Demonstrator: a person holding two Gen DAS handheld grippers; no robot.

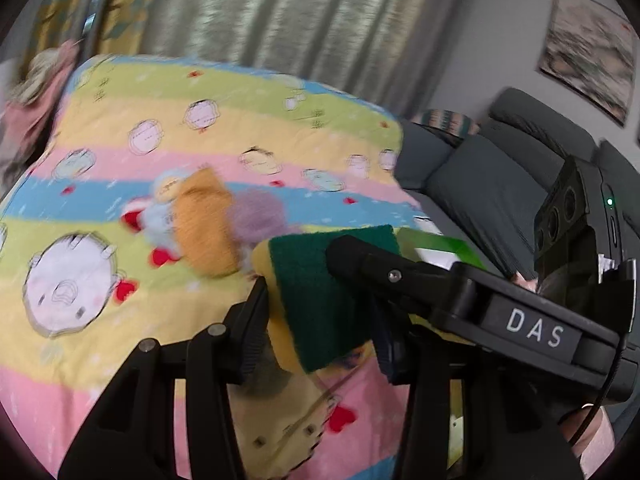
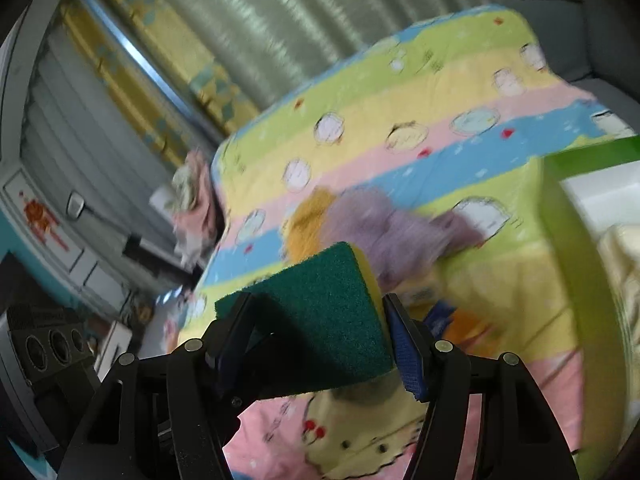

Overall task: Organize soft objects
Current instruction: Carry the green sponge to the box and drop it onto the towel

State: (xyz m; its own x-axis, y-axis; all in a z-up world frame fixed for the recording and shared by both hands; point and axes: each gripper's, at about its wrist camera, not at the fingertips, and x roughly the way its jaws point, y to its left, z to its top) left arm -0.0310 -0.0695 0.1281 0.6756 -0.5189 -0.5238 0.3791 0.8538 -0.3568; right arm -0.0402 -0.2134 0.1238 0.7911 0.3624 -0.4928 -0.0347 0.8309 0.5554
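Green-faced yellow scouring sponge (image 2: pixel 320 312) sat clamped in the right gripper (image 2: pixel 320 336). Left gripper (image 1: pixel 316 316) also pinched it, above the striped cartoon blanket (image 1: pixel 120 160).

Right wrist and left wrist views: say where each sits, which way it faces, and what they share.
Right wrist: on the right gripper, tilted, facing across the quilt toward curtains; its fingers grip the sponge.
Left wrist: on the left gripper, facing down over the quilt toward curtains; its fingers clasp the sponge, the right gripper reaching in.
Shared: sponge, quilt, plush toys, green box.
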